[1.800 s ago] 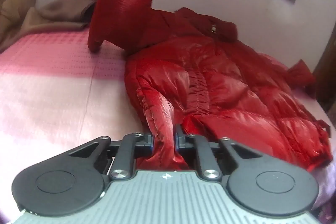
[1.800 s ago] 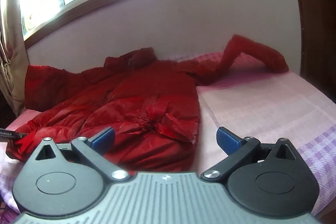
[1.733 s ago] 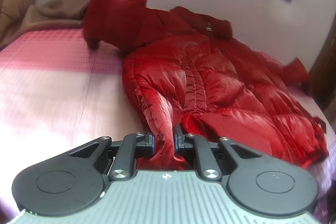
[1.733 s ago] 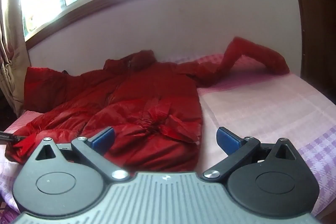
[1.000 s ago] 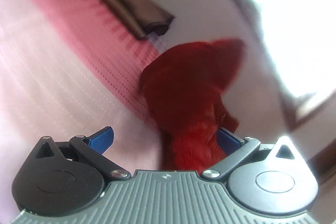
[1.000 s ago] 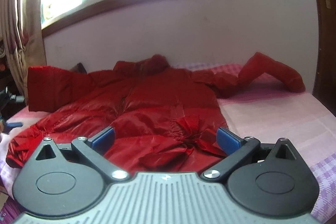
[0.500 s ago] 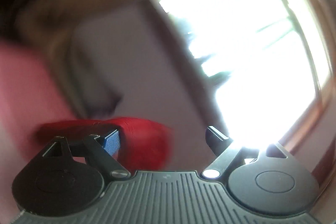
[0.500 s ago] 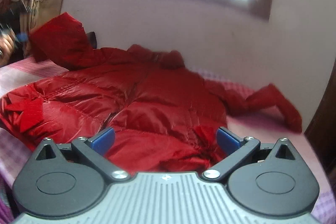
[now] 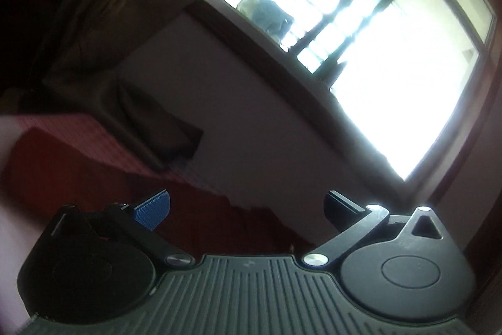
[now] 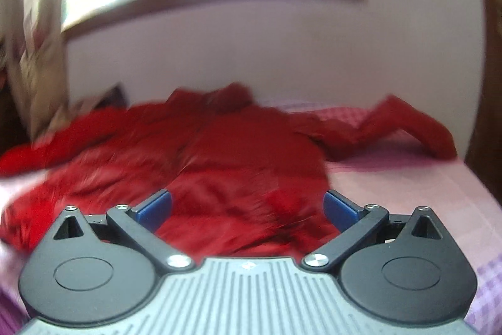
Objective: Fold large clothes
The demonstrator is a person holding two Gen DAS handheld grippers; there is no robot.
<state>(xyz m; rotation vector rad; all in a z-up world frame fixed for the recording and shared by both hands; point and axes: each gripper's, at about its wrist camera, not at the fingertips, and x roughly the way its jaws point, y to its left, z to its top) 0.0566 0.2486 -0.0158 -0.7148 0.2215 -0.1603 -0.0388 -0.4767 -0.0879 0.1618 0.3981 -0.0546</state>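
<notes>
A red puffer jacket (image 10: 238, 165) lies spread on the pink bed (image 10: 408, 187), one sleeve (image 10: 408, 124) stretched to the far right. My right gripper (image 10: 248, 206) is open and empty, above the jacket's near hem. My left gripper (image 9: 248, 206) is open and empty, tilted up toward the wall and window. A dark red part of the jacket (image 9: 78, 178) shows low in the left wrist view, under the gripper. The right wrist view is blurred.
A bright window (image 9: 376, 46) with a dark frame sits above the bed, with a curtain (image 10: 34, 36) at its left. A dark cushion or cloth (image 9: 157, 121) lies at the bed's far corner. A wooden door (image 10: 492, 52) stands at the right.
My left gripper let go of the jacket's edge, opened and swung up toward the window. My right gripper stayed open and shifted its view along the jacket.
</notes>
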